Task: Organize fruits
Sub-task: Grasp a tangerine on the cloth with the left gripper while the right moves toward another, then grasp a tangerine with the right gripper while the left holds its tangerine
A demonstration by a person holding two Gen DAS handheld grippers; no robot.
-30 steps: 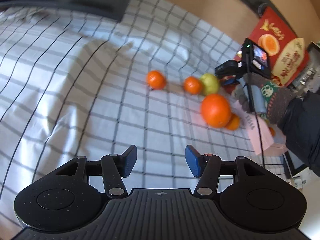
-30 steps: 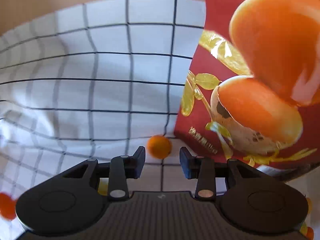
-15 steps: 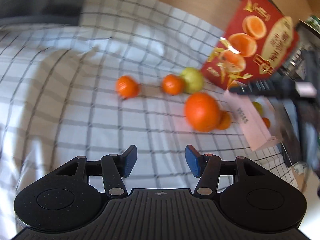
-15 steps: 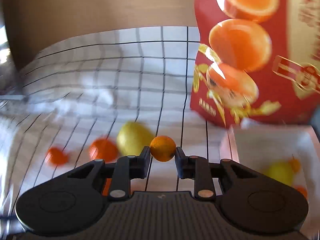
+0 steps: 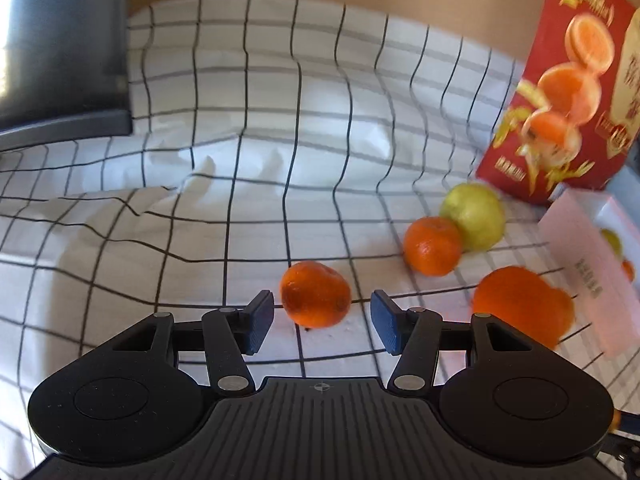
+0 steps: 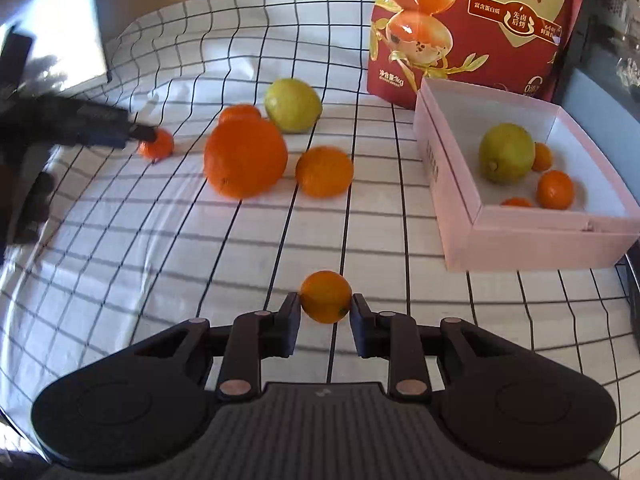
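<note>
**anna:** Right gripper is clamped on a small orange fruit, pads pressed against both its sides, and it looks lifted clear of the checked cloth. It tilts down toward the table, with the pink box off to its upper right.

**ben:** And the left gripper? From its own camera the blue pads stand apart with a mandarin between them, a gap on each side, so nothing is gripped. It's angled downward too. In the right camera it's a dark blur at the far left, tips right by that same mandarin.

**anna:** Okay, biggest stuff first. Checked cloth covers the whole table, rumpled at the back. A red snack bag printed with halved eggs stands upright behind the box.

**ben:** The box is open-topped, and inside I count a green citrus and three little orange ones, and one barely peeking over the near wall.

**anna:** Loose on the cloth: big orange in the middle, a yellow-green citrus behind it, a second mandarin partly hidden behind the big one, and a medium orange fruit just to its right.

**ben:** There's a dark screen edge at the back left in the left view.
</note>
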